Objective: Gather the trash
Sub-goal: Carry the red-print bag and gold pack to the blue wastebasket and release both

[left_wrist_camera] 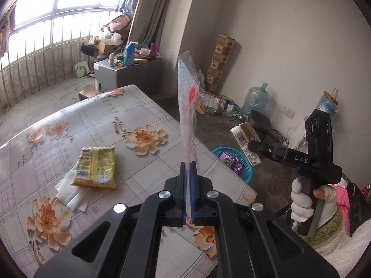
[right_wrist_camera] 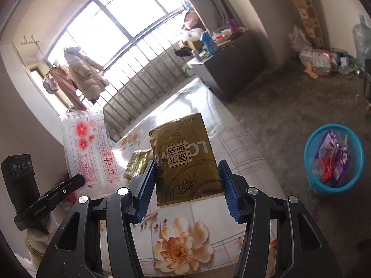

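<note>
The left gripper [left_wrist_camera: 187,169] pinches a clear flower-printed plastic bag [left_wrist_camera: 188,106] upright; the right gripper [right_wrist_camera: 186,183] clamps a gold tissue pack [right_wrist_camera: 183,157], both raised over the floral table [left_wrist_camera: 97,125], blue trash basket [right_wrist_camera: 334,159] on the floor beside.

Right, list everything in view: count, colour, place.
clear plastic bag with red flowers: one, held upright in left gripper
gold tissue pack: one, between right gripper pads
yellow snack wrapper: one, on table
white tissue sheets: a few, under wrapper
blue mesh basket: one, on floor, wrappers inside
floral table: one, grey, orange flowers
water jug: one, bluish, by wall
left gripper: black, blue pads
right gripper: black, blue pads
gloved hand: white glove, on right gripper's handle
</note>
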Available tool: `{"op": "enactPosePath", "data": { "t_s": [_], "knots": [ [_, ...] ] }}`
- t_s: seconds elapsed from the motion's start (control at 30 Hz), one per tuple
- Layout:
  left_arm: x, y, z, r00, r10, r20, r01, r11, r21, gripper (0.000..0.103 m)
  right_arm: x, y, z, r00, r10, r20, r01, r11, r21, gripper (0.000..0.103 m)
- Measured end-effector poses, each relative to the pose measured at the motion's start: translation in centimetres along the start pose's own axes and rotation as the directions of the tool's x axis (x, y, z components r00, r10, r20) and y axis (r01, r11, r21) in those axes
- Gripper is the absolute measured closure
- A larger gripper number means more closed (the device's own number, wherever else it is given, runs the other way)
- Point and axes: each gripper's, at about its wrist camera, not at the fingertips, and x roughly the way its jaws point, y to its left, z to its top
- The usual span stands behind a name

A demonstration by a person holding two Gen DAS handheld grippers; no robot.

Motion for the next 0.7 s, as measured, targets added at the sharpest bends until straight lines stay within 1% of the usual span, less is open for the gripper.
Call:
{"op": "enactPosePath", "data": {
  "t_s": [0.07, 0.13, 0.27, 0.33, 0.43, 0.5, 0.57, 0.6, 0.67, 0.7],
  "knots": [
    [2.1, -1.8, 1.4, 0.999, -0.037, -0.025, 0.038, 0.999, 0.038, 0.101, -0.9, -2.1, 0.2, 0.999, -0.043, 0.024, 0.042, 0.998, 0.044, 0.052],
    [4.3, -3.7, 2.5, 0.996, -0.068, -0.053, 0.072, 0.995, 0.07, 0.101, -1.6, -4.1, 0.3, 0.997, -0.071, 0.04, 0.067, 0.993, 0.098, 0.052],
    [9.5, -7.7, 4.4, 0.985, -0.119, -0.126, 0.136, 0.982, 0.133, 0.101, -2.8, -8.4, -0.2, 0.989, -0.138, 0.057, 0.125, 0.973, 0.196, 0.052],
    [12.3, -9.6, 5.1, 0.974, -0.139, -0.18, 0.167, 0.974, 0.153, 0.101, -3.7, -10.8, -0.5, 0.98, -0.186, 0.066, 0.163, 0.952, 0.258, 0.052],
    [17.3, -12.2, 6.0, 0.953, -0.147, -0.263, 0.201, 0.961, 0.189, 0.101, -5.8, -15.4, -0.6, 0.954, -0.291, 0.076, 0.246, 0.9, 0.361, 0.052],
    [20.9, -13.9, 6.6, 0.933, -0.157, -0.324, 0.23, 0.952, 0.201, 0.101, -7.2, -18.4, -1.4, 0.935, -0.349, 0.065, 0.291, 0.857, 0.425, 0.052],
    [24.7, -15.3, 6.7, 0.912, -0.151, -0.381, 0.244, 0.947, 0.21, 0.101, -7.8, -20.8, -2.2, 0.919, -0.391, 0.041, 0.325, 0.815, 0.479, 0.052],
    [26.8, -15.9, 6.6, 0.898, -0.147, -0.415, 0.25, 0.946, 0.208, 0.101, -8.0, -21.7, -2.7, 0.914, -0.404, 0.029, 0.336, 0.798, 0.5, 0.052],
    [31.1, -16.6, 6.4, 0.86, -0.158, -0.486, 0.266, 0.95, 0.162, 0.101, -8.0, -23.1, -3.5, 0.909, -0.416, 0.004, 0.351, 0.771, 0.532, 0.052],
    [33.3, -16.9, 6.2, 0.84, -0.158, -0.52, 0.264, 0.955, 0.136, 0.101, -7.7, -23.4, -3.7, 0.909, -0.418, -0.008, 0.355, 0.762, 0.542, 0.052]
  ]
}}
